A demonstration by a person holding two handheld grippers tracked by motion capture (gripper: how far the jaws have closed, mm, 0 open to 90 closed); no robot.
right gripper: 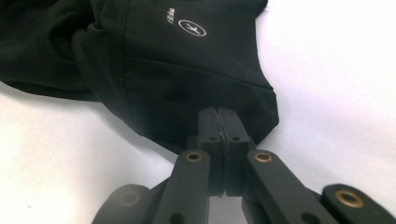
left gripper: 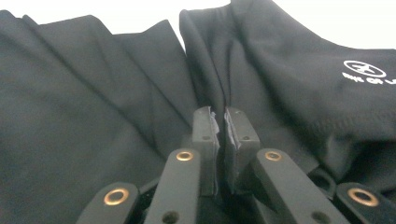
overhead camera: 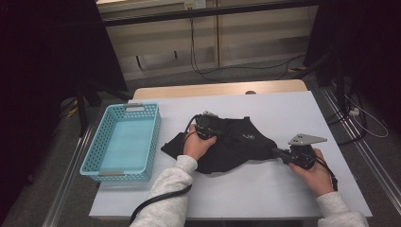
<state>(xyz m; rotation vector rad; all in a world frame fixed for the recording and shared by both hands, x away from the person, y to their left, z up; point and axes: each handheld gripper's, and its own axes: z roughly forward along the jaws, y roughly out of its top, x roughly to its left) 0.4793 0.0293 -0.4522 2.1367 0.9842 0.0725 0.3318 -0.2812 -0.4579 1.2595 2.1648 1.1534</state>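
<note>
Cloth, black and limp: a garment (overhead camera: 231, 144) lying crumpled on the white counter (overhead camera: 283, 194), between the two tools and under the left one. Soft and light by the look of it, likely to sag and drape from any held point, to slide easily over the smooth counter, and to bunch into folds rather than keep a shape; nothing fragile about it. Best taken at a hem, seam or corner, where the doubled fabric gives the pads something thick to bite; a pinch in the flat middle would probably gather only one layer. Left tool (left gripper: 219, 122) pointed down into the garment's upper middle, jaws drawn nearly together with a thin ridge of black fabric rising just ahead of the tips along a seam; pads apparently pinching that fold, though the exact amount of cloth caught is hard to make out. Small white logo (left gripper: 364, 69) on the cloth ahead and to the right of this tool. Right tool (right gripper: 218, 122) at the garment's near corner, jaws pressed fully together on the edge of the fabric, with the cloth spreading away ahead of the tips and the same logo farther off. Blue basket (overhead camera: 152, 137) standing empty on the counter, well off to the left tool's outer side, apart from the garment.
</note>
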